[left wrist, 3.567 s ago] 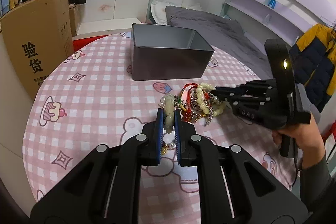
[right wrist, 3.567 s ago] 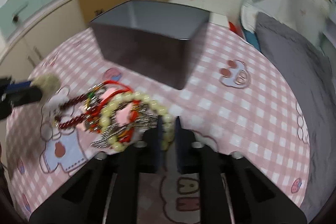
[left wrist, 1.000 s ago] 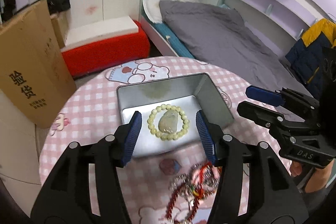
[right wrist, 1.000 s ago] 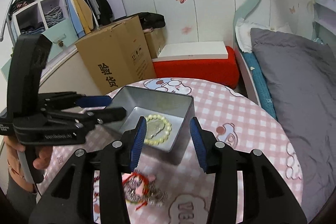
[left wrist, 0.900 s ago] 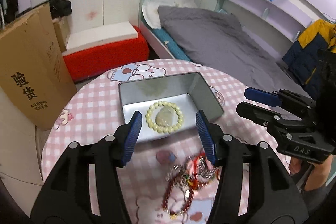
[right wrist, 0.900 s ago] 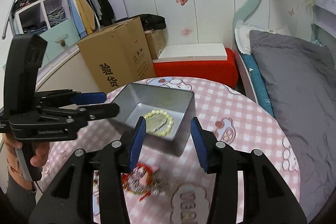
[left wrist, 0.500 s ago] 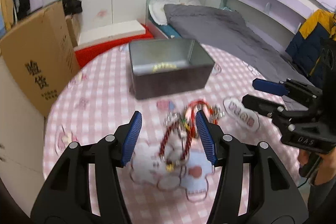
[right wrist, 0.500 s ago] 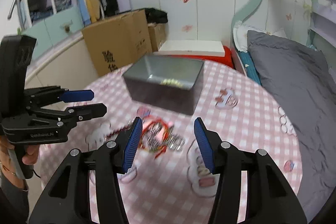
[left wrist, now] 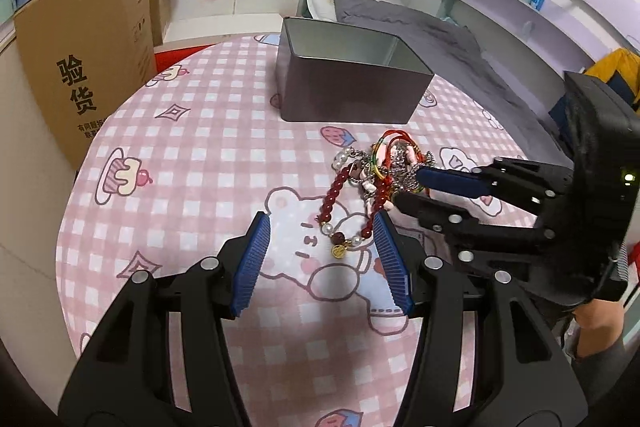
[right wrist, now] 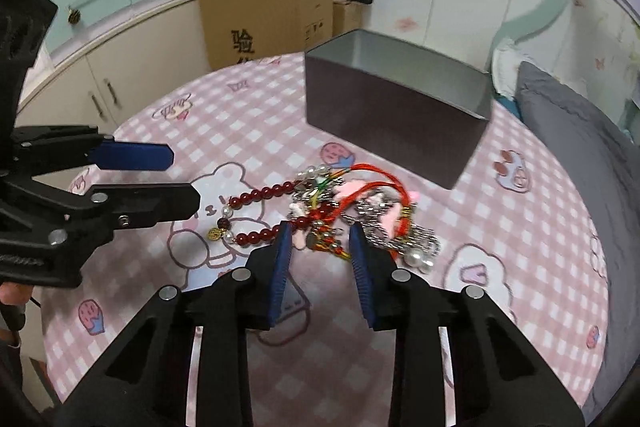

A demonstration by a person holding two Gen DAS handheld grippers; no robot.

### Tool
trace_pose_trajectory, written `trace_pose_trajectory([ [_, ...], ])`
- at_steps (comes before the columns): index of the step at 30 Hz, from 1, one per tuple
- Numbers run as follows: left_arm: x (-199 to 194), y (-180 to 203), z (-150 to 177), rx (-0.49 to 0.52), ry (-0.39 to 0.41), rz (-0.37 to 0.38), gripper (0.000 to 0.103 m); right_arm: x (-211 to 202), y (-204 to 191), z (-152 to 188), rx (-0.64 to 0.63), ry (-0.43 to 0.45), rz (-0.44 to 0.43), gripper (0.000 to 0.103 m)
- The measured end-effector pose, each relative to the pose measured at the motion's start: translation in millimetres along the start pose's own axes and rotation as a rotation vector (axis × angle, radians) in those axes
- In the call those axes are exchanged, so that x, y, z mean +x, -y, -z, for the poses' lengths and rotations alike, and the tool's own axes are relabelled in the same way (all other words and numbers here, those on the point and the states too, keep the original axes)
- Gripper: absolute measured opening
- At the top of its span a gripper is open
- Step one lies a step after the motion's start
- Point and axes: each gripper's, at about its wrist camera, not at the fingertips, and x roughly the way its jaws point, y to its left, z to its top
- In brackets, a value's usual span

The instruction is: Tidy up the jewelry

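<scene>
A: What's on the left of the table?

B: A cardboard box (left wrist: 86,75) stands beyond the pink checked tablecloth (left wrist: 192,163). Nearer the middle, the left gripper (left wrist: 320,243) points down, jaws wide and empty, its pads either side of the low end of a dark red bead bracelet (left wrist: 344,203).

A: And the rest of the jewelry?

B: The bracelet runs up into a tangled pile (right wrist: 352,211) of red cord, silver chain and pearls, lying just in front of an open grey tin (left wrist: 348,83).

A: The right side?

B: The right gripper (right wrist: 320,247) reaches into the pile. Its jaws have just been closing and stand fairly narrow, cords and charms between them, though the pads don't look pressed on anything yet.

A: Which step is this?

B: Probably picking the next piece for the tin. The pieces look tangled, so one gripper may need to hold the pile while the other draws one strand free.
</scene>
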Motion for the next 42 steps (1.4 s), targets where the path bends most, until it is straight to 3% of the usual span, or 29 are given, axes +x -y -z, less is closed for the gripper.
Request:
trace_pose_trajectory([
  [2,0.6,-0.6,1.3,0.004,-0.001,-0.002,0.054,4.0,-2.3,-0.5,-0.013,-0.011,0.006,0.026],
  [5,1.8,0.5,0.1,0.009,0.003,0.014,0.054,8.0,-3.2,-0.1,-0.023,-0.018,-0.004,0.015],
  [12,11.0,12.5,-1.2,0.059,-0.011,0.037,0.054,12.0,1.9,-3.5,-0.032,-0.031,-0.014,0.006],
  [22,37.6,35.2,-5.7,0.167,-0.059,0.038,0.053,-31.5,37.0,-4.3,0.127,0.084,-0.071,0.006],
  [24,42.6,36.3,-6.3,0.173,-0.072,0.04,0.048,-40.5,43.9,-3.0,0.153,0.099,-0.085,0.006],
  [26,49.2,36.6,-6.7,0.178,-0.097,0.041,0.036,-46.4,49.9,-2.4,0.178,0.117,-0.105,0.006],
  [30,54.9,37.6,-6.2,0.197,-0.116,0.01,0.028,-57.4,56.8,1.1,0.216,0.147,-0.114,0.006],
  [33,54.2,31.7,-9.2,0.165,-0.121,0.03,0.01,-65.4,59.6,2.4,0.237,0.172,-0.134,0.006],
  [42,28.0,14.9,-13.3,0.105,-0.058,0.05,0.008,-85.9,57.6,-1.9,0.24,0.228,-0.137,0.006],
])
